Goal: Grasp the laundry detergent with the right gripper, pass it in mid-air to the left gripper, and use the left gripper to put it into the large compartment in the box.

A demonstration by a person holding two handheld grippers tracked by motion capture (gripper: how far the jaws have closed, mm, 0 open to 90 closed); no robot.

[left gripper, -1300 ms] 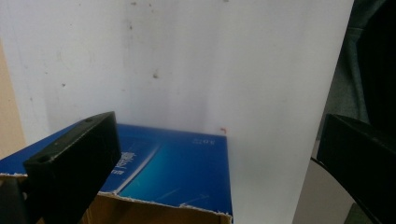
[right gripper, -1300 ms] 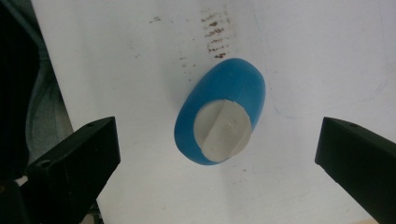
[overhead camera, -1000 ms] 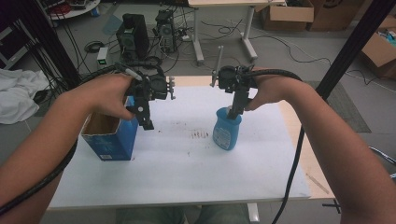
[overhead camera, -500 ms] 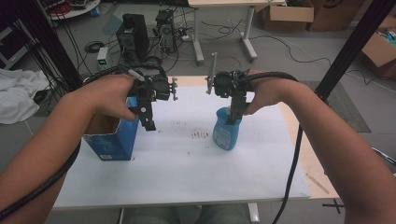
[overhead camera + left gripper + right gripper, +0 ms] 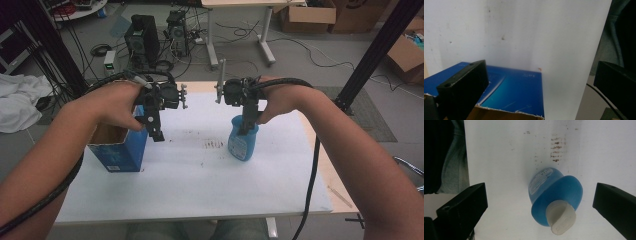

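1. The blue bottle (image 5: 243, 144) stands upright on the white table (image 5: 200, 170), right of centre. Its long axis is vertical, and its pale cap (image 5: 560, 217) points up toward the right claw's camera.

2. The right claw (image 5: 246, 131) hangs directly above the bottle, pointing down. In the right gripper view the bottle (image 5: 556, 195) lies between the two black jaws, which stand wide apart with clear space on both sides. They hold nothing.

3. Governing relation: the bottle lies straight below the right claw, along the claw's line of approach. A plain descent should bring the jaws to either side of the neck or shoulder. In that view the cap sits right of the midpoint between the jaws, so a slight sideways correction is probably needed before closing.

4. The open blue box (image 5: 120, 147) stands on the left part of the table, well apart from the bottle. Its mouth faces up and its brown inside shows.

5. The left claw (image 5: 156, 131) hangs just beside the box's right wall and above it. In the left gripper view the box (image 5: 514, 91) lies below the jaws, which are spread wide and empty.

6. The right hand (image 5: 280, 102) is much the nearer to the bottle, and the left hand (image 5: 115, 105) is the nearer to the box.

7. A patch of brown marks (image 5: 215, 145) lies on the table between the box and the bottle.
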